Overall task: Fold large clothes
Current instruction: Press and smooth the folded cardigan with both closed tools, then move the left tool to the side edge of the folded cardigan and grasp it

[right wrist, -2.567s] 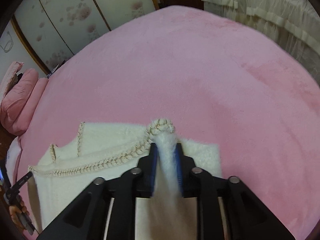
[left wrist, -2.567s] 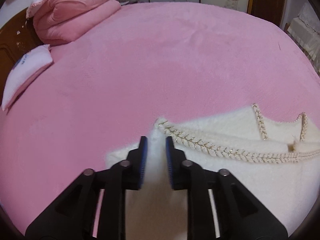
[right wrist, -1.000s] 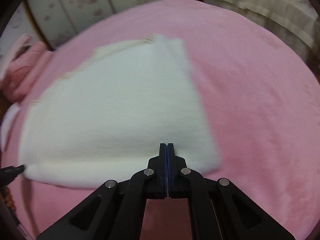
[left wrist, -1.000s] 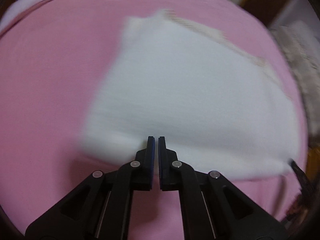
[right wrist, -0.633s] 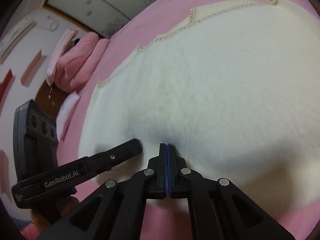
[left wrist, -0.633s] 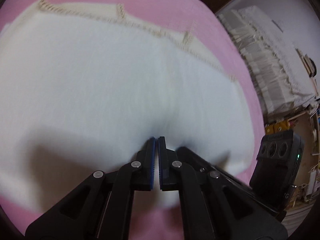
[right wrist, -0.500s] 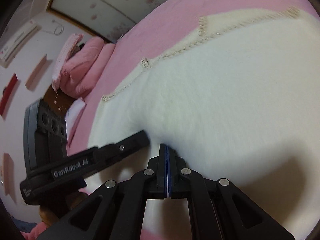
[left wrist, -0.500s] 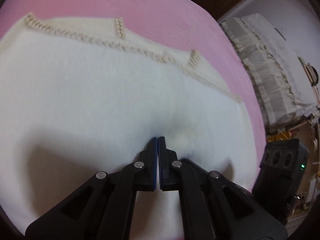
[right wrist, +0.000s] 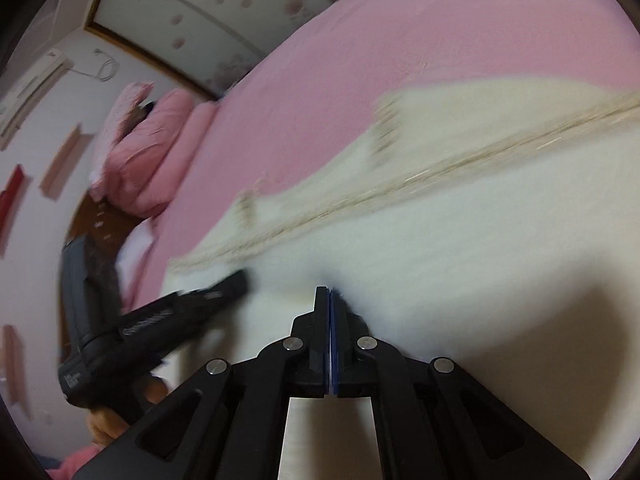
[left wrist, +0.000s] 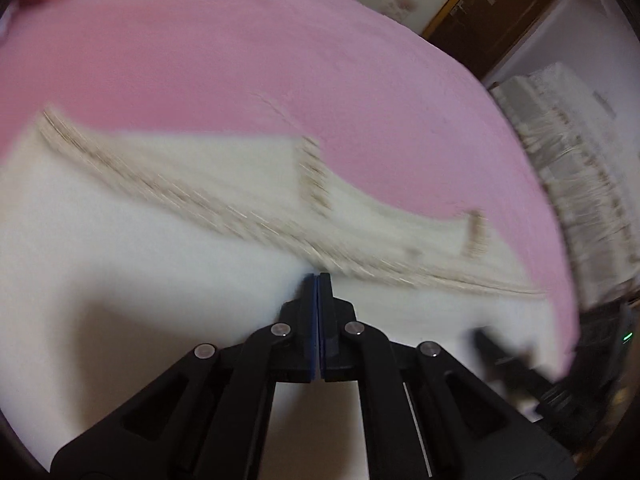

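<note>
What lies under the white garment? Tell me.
The white garment lies flat on the pink bedspread, which shows all around its far edge. Whatever sits beneath the garment's middle is covered and cannot be seen.

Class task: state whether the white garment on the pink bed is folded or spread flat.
Folded: the white garment shows an upper layer overlapping a lower trimmed layer.

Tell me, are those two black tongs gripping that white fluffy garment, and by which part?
Nothing is held. Both the left tongs and right tongs are shut with nothing between them, above the white garment.
</note>
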Demonstrator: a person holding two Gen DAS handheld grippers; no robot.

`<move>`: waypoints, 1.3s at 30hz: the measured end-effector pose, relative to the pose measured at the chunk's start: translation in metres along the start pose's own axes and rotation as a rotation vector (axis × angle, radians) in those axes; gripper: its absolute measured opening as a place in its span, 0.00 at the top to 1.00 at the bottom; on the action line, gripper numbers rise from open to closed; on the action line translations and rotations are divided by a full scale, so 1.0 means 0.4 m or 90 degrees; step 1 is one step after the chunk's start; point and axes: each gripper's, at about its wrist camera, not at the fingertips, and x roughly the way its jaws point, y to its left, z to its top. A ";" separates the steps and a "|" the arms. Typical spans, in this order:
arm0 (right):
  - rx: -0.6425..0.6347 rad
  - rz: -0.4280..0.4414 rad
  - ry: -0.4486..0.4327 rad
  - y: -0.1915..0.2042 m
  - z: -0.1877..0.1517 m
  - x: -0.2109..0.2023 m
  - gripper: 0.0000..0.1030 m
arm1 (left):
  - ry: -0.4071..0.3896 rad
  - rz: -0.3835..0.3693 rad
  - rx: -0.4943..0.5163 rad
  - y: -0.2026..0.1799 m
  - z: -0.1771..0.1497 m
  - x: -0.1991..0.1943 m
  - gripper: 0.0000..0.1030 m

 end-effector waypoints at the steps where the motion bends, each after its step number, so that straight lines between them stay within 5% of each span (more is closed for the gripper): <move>1: 0.008 -0.027 -0.025 -0.056 0.048 -0.016 1.00 | -0.008 0.023 0.008 0.033 0.016 -0.001 0.99; 5: 0.048 -0.172 -0.105 -0.255 0.118 -0.155 1.00 | -0.023 0.083 0.004 0.208 0.100 -0.014 0.99; 7: 0.128 -0.185 -0.124 -0.322 0.130 -0.202 1.00 | -0.035 0.191 0.015 0.291 0.124 -0.044 0.99; 11: 0.051 -0.323 -0.113 -0.235 0.165 -0.210 1.00 | -0.016 0.198 0.000 0.270 0.158 -0.065 0.99; 14: 0.061 -0.092 -0.053 -0.100 0.125 -0.165 1.00 | -0.001 0.060 0.066 0.106 0.130 -0.085 0.99; 17: 0.032 0.081 0.054 0.065 0.043 -0.059 1.00 | 0.072 -0.047 0.177 -0.108 0.068 -0.041 0.99; 20: 0.058 0.136 0.126 0.119 -0.017 0.018 0.97 | 0.099 -0.009 0.220 -0.179 0.027 -0.006 1.00; 21: 0.067 0.108 0.133 0.103 -0.032 0.028 0.98 | 0.117 -0.007 0.208 -0.168 0.031 0.010 1.00; 24: 0.090 0.143 0.139 0.006 -0.035 0.004 1.00 | 0.167 -0.049 0.128 -0.061 -0.044 -0.017 0.99; 27: 0.018 0.034 0.120 -0.083 -0.058 -0.065 1.00 | 0.150 -0.044 0.118 0.064 -0.044 -0.061 0.99; 29: 0.016 -0.056 0.102 -0.170 -0.039 -0.145 1.00 | 0.127 0.115 0.143 0.124 -0.056 -0.088 0.99; 30: 0.026 -0.085 0.094 -0.219 -0.012 -0.172 1.00 | 0.118 0.140 0.121 0.185 -0.053 -0.098 0.99; 32: 0.068 -0.139 0.077 -0.308 0.019 -0.243 1.00 | 0.121 0.127 -0.002 0.315 -0.042 -0.110 0.99; 34: 0.082 -0.174 0.067 -0.334 0.034 -0.276 1.00 | 0.127 0.045 -0.141 0.404 -0.032 -0.115 0.99; 37: 0.099 -0.211 0.071 -0.336 0.019 -0.296 1.00 | 0.126 0.069 -0.140 0.384 -0.022 -0.101 0.99; 39: 0.103 -0.269 0.065 -0.246 0.023 -0.255 1.00 | 0.120 0.090 -0.126 0.335 -0.034 -0.083 0.99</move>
